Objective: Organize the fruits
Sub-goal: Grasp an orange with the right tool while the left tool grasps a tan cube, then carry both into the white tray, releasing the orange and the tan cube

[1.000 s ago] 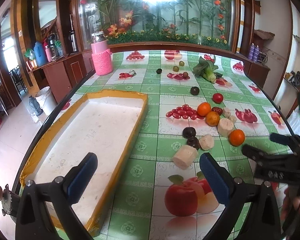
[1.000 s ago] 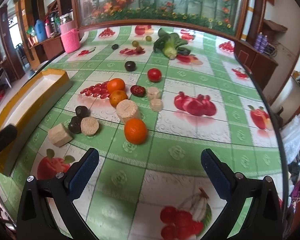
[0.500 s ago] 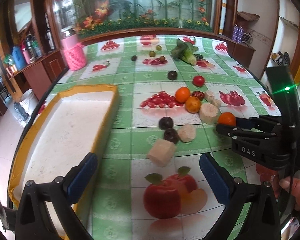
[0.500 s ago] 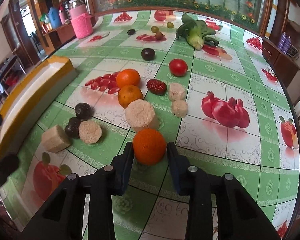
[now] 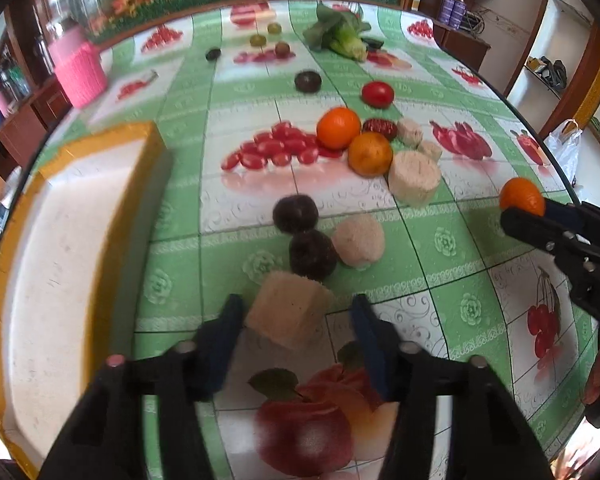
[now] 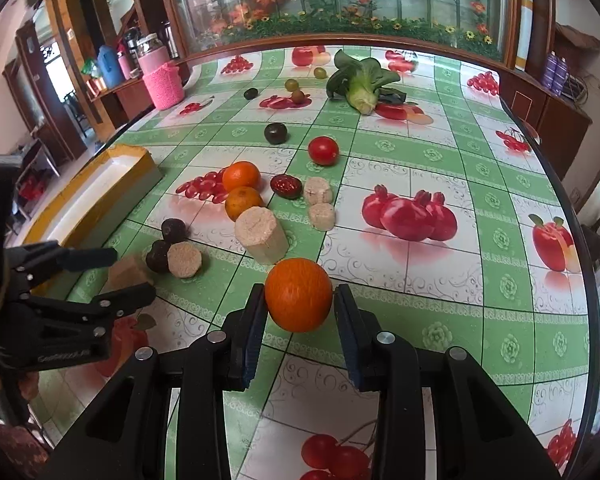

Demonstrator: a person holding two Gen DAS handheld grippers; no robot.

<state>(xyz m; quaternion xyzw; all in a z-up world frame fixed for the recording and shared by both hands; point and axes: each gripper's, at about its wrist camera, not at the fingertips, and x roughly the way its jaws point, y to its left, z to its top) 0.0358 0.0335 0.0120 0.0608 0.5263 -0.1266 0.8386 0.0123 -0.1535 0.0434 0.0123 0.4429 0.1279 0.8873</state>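
My right gripper [image 6: 299, 320] is shut on an orange [image 6: 299, 294] and holds it above the table; it also shows in the left wrist view [image 5: 522, 196]. My left gripper [image 5: 296, 320] is around a tan block [image 5: 288, 314], its left pad touching and the right a little apart. The block also shows in the right wrist view [image 6: 126, 272]. Two more oranges [image 5: 338, 127] [image 5: 370, 154], dark plums [image 5: 312, 254], a tomato [image 5: 377, 93] and tan cylinders [image 5: 414, 178] lie on the table. The yellow-rimmed tray [image 5: 4, 272] sits at left.
A pink knitted jar [image 6: 165, 84] stands at the far left of the table. A green leafy vegetable [image 6: 360, 80] and small dark and green fruits [image 6: 276, 133] lie at the back. The table's right edge [image 6: 580, 240] is close.
My right gripper has lifted the orange off the table. My left gripper has moved forward and narrowed around the tan block.
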